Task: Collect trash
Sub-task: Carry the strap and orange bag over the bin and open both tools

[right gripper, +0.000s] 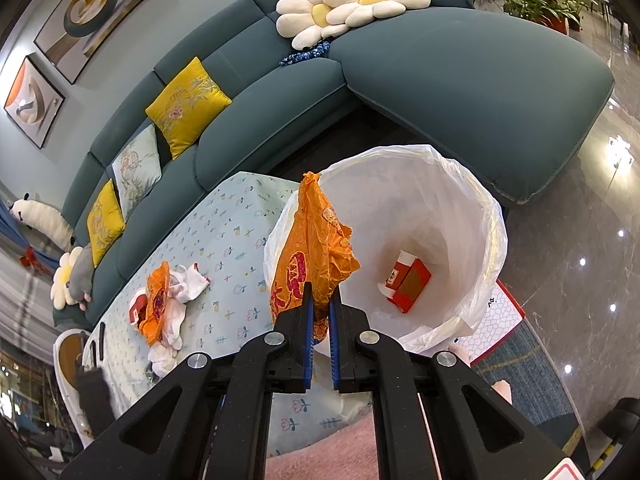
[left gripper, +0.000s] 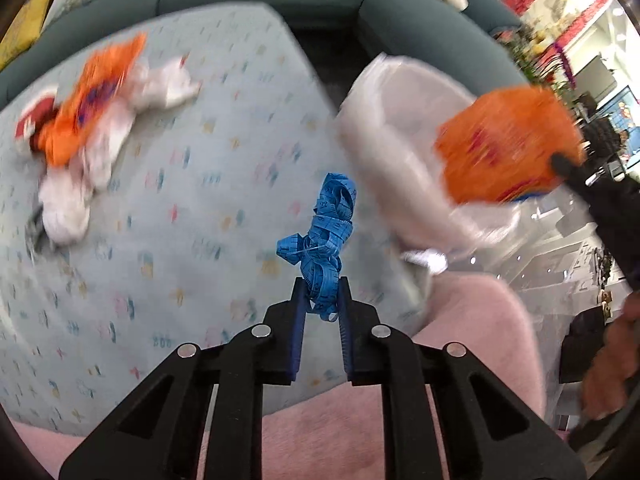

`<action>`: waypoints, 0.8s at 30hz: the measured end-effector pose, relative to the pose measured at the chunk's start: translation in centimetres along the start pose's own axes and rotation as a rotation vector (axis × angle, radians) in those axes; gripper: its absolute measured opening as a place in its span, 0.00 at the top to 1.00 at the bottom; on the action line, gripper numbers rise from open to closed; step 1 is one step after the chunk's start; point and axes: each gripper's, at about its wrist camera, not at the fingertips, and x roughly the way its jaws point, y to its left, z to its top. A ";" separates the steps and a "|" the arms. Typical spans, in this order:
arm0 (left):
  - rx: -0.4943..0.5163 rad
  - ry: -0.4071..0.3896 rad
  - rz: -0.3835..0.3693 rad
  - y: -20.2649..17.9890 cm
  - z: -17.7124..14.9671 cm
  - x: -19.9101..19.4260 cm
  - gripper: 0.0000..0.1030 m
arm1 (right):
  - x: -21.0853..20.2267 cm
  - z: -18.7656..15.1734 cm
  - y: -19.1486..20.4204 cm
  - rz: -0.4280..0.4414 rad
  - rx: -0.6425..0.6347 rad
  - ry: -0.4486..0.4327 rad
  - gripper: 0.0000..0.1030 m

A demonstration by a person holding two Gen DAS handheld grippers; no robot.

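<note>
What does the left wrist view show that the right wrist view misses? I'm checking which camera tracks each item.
Only the left view: a tangled blue measuring tape pinched in the left claw. Only the right view: a red cardboard box lying inside the bin. Both: the crumpled orange plastic bag held by the right claw, the white-lined trash bin, and the patterned tablecloth.

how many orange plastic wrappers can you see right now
2. One orange wrapper is clamped in the right gripper beside the bin; another lies on the table among white socks. More may be hidden underneath.
</note>
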 end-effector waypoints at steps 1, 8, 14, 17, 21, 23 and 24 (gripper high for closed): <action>0.005 -0.016 -0.008 -0.5 0.5 -0.5 0.86 | 0.0 0.2 -0.1 -0.002 0.001 -0.003 0.94; 0.062 -0.113 -0.068 -5.1 5.7 -2.8 0.86 | -0.4 1.9 -1.7 -0.020 0.023 -0.035 0.94; 0.106 -0.132 -0.100 -8.7 8.8 -2.2 0.86 | -0.8 3.6 -3.2 -0.063 0.020 -0.065 0.94; 0.129 -0.129 -0.104 -10.1 9.6 -1.8 0.86 | -0.6 4.1 -3.8 -0.079 0.014 -0.065 0.94; 0.133 -0.116 -0.124 -11.0 10.1 -0.9 0.82 | 0.0 4.5 -4.2 -0.108 0.008 -0.060 0.86; 0.098 -0.120 -0.110 -10.7 10.4 -0.6 0.54 | 0.1 4.7 -4.2 -0.136 0.009 -0.061 0.68; 0.083 -0.142 -0.085 -10.5 10.5 -0.8 0.43 | -0.1 4.7 -4.2 -0.141 0.015 -0.074 0.57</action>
